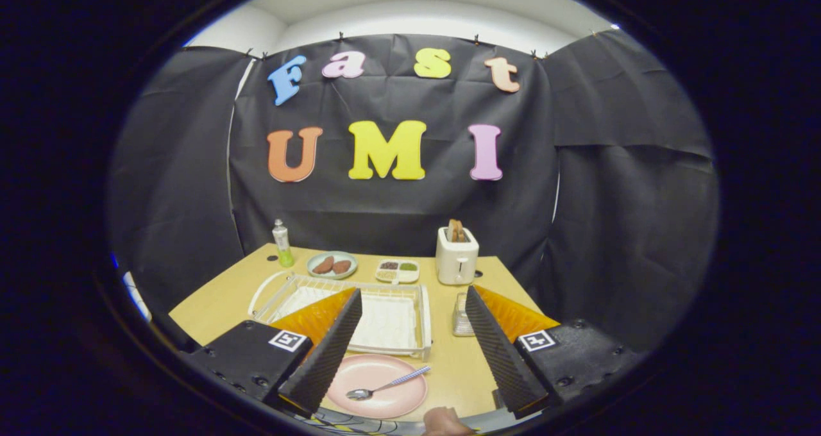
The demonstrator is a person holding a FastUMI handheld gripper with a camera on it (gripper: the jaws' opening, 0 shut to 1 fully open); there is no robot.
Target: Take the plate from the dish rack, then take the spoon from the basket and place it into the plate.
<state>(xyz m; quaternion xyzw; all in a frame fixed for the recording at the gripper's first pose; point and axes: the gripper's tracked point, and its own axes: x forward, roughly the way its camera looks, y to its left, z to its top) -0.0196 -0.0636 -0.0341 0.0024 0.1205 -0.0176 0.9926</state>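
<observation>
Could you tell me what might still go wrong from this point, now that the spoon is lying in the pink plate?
1. The spoon lies with its handle over the pink plate's rim; a nudge could tip it out.
2. The plate sits near the table's front edge, between the open gripper's fingers, so a low pull-back might drag it off.
3. The dish rack stands just beyond the plate; a forward sweep could hit it.
</observation>
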